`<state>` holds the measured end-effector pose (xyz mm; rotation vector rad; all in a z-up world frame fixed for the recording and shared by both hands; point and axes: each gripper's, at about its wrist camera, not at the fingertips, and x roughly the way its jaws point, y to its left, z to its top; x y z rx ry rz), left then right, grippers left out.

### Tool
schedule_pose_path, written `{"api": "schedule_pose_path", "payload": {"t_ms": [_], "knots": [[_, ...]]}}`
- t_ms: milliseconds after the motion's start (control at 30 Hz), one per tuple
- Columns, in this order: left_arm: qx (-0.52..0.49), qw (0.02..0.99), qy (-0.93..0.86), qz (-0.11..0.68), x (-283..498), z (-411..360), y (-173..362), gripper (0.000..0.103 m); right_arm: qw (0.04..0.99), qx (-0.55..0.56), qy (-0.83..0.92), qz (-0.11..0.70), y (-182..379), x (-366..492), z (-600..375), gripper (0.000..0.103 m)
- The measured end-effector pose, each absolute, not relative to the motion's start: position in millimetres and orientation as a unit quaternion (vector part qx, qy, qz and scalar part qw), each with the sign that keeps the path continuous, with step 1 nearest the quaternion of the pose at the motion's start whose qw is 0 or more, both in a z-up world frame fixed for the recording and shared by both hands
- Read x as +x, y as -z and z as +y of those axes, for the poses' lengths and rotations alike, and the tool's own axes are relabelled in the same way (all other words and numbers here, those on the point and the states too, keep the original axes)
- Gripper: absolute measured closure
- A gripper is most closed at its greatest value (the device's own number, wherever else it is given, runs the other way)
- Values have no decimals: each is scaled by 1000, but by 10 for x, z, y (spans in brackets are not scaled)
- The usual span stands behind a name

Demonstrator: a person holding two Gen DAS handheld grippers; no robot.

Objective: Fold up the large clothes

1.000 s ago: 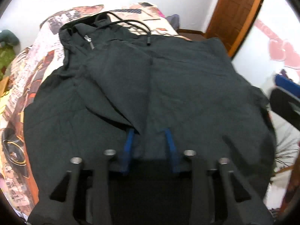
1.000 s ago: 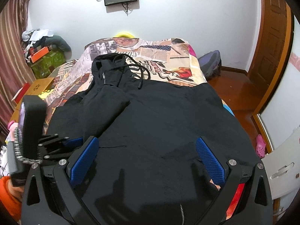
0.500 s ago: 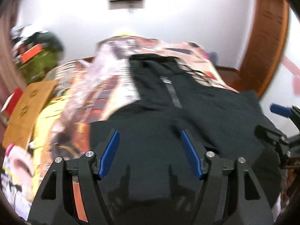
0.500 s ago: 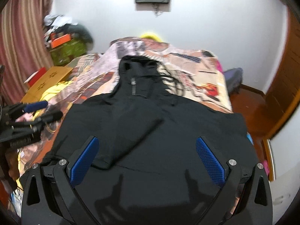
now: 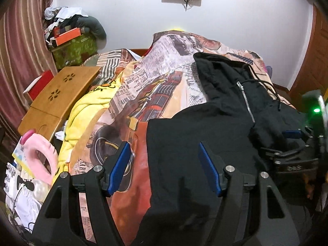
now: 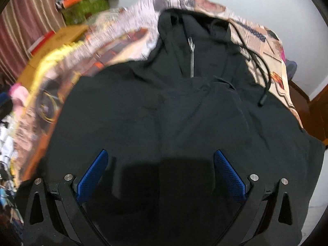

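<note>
Black hoodie (image 6: 184,119) (zip (image 6: 191,61) showing), flat across patterned bedspread (image 5: 155,94)

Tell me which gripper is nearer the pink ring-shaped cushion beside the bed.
Left. The left gripper hangs over the hoodie's edge, on the pink cushion's side. The right gripper hovers over the hoodie's middle, farther away.

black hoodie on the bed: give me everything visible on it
The black hoodie is a dark, matte, soft-looking fabric garment lying spread flat, front up, on the newspaper-print bedspread. Its hood lies at the far end, with a silver zipper running down from the neck and black drawstrings trailing off to one side. A layer of fabric lies folded across the chest. Neither open gripper grips it.
</note>
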<state>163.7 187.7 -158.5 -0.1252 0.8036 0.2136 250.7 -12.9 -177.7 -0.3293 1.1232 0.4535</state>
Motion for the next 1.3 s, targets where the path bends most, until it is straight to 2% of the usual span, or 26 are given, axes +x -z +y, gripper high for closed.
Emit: {"api": "schedule_pose_path", "payload": {"t_ms": [133, 267, 400, 467, 767, 867, 1100, 1300], "knots": [[-61, 912, -100, 394, 1656, 1855, 1649, 36, 804, -229, -197, 513, 1921, 2486, -40, 0], [-53, 912, -94, 395, 1685, 1787, 1678, 36, 808, -233, -186, 507, 1838, 2478, -154, 2], [-41, 914, -80, 396, 1715, 1680, 1692, 36, 821, -197, -163, 511, 1726, 2530, -444, 2], [-40, 912, -73, 401, 1750, 1619, 1740, 33, 829, -181, -141, 509, 1635, 2570, -606, 2], [-5, 873, -25, 487, 1959, 1135, 2361, 32, 861, -156, -92, 475, 1263, 2306, -1407, 2], [24, 877, -39, 478, 1930, 1014, 2362, 32, 862, -143, -85, 480, 1271, 2238, -1606, 2], [30, 875, -44, 481, 1854, 950, 2336, 32, 856, -31, -104, 505, 1343, 2093, -2001, 2], [51, 872, -48, 485, 1794, 834, 2296, 32, 865, -22, -93, 493, 1270, 1988, -2081, 2]]}}
